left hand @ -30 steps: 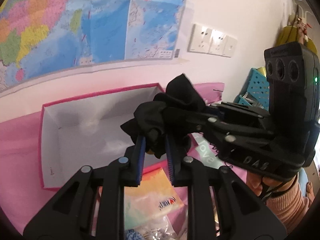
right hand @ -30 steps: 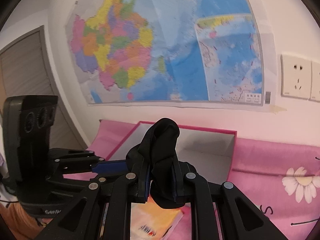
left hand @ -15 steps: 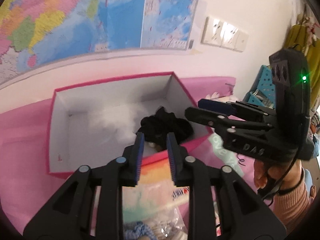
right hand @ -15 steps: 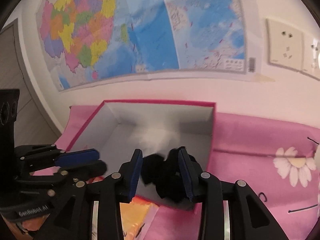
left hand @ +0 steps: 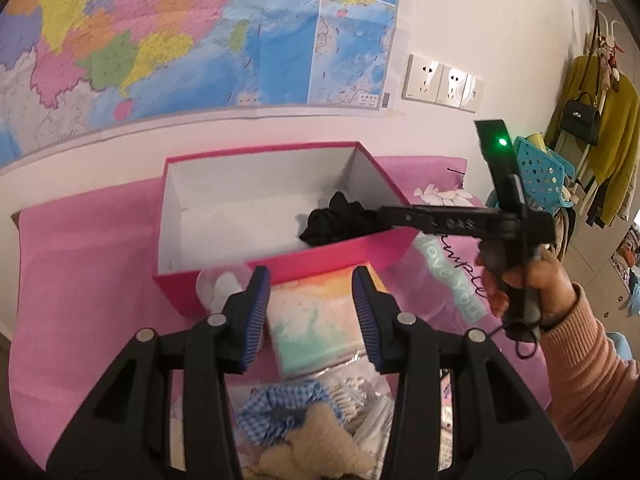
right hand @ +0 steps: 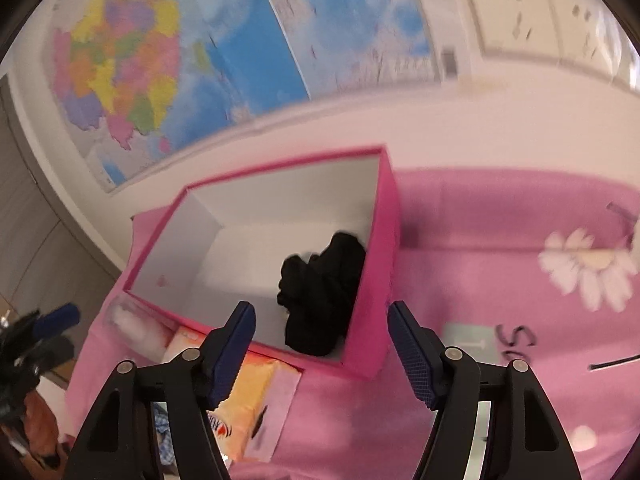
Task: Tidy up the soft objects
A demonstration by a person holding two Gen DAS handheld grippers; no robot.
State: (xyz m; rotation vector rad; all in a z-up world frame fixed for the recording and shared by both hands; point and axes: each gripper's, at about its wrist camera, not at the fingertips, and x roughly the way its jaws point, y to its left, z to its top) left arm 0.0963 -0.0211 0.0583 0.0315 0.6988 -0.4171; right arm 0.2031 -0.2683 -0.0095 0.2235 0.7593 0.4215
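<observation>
the left gripper (left hand: pixel 307 312) has ribbed blue pads on black, strut-like plastic fingers; its jaws have just been opening and now stand apart with nothing pinched between them, only a soft, glossy pastel packet (left hand: pixel 316 326) lying on the cloth beneath the gap. the right gripper (right hand: pixel 321 342) has the same dimpled blue pads, and its jaws have also just been opening; they stand wide, empty, just in front of the near corner of the box. the black cloth (right hand: pixel 322 296), a crumpled, matte bundle with soft folds, lies loose on the floor of the pink box (left hand: pixel 280 268), in the right-hand corner close against the right wall, touched by neither pair of pads. the box is a rectangular open-topped carton, hot pink outside and smooth white inside, otherwise bare. in the left wrist view the right gripper's black frame reaches across above the right end of the box, held by a hand (left hand: pixel 516 280) in a ribbed peach sleeve (left hand: pixel 588 364). below the left gripper sit a clear plastic bag of cotton swabs (left hand: pixel 356 396), a blue gingham scrunchie (left hand: pixel 280 408) and a fuzzy beige piece (left hand: pixel 320 440). everything rests on a pink cloth (right hand: pixel 480 240) printed with white daisies. a coloured map (left hand: pixel 180 40) hangs on the white wall, beside glossy white sockets (left hand: pixel 442 82).
</observation>
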